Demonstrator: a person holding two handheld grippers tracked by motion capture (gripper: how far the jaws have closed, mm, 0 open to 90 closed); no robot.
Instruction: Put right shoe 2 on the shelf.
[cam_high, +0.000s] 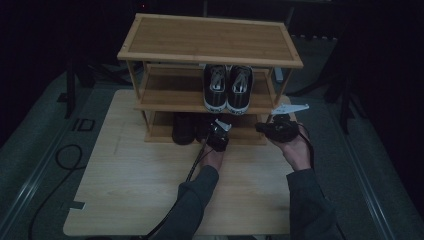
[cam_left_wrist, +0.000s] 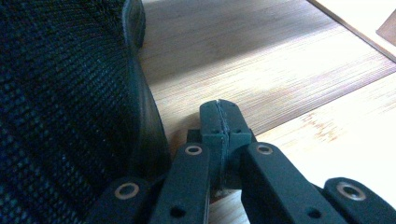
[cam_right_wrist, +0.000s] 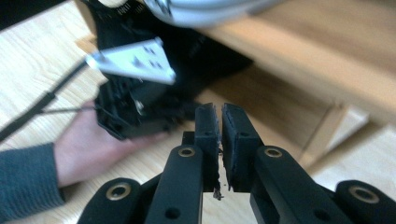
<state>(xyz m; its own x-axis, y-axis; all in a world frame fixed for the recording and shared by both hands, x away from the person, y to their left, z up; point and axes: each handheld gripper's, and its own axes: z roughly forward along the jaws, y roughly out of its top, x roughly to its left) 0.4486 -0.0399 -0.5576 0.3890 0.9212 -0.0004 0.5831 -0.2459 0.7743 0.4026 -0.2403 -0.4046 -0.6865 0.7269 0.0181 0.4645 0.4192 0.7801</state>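
On the bottom shelf of the bamboo shoe rack (cam_high: 210, 40), a black mesh shoe (cam_high: 183, 129) lies with its long axis running front to back. Just right of it, the left gripper (cam_high: 218, 134) has its jaws pressed together, empty. Farther right, the right gripper (cam_high: 280, 126) shows a narrow gap between its pads, pinching nothing.

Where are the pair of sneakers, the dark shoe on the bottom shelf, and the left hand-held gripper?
pair of sneakers (cam_high: 228, 88), high view, on the laces and tongues.
dark shoe (cam_high: 183, 129), high view, on its upper.
left hand-held gripper (cam_left_wrist: 221, 122), left gripper view, on the seam where its closed jaws meet.
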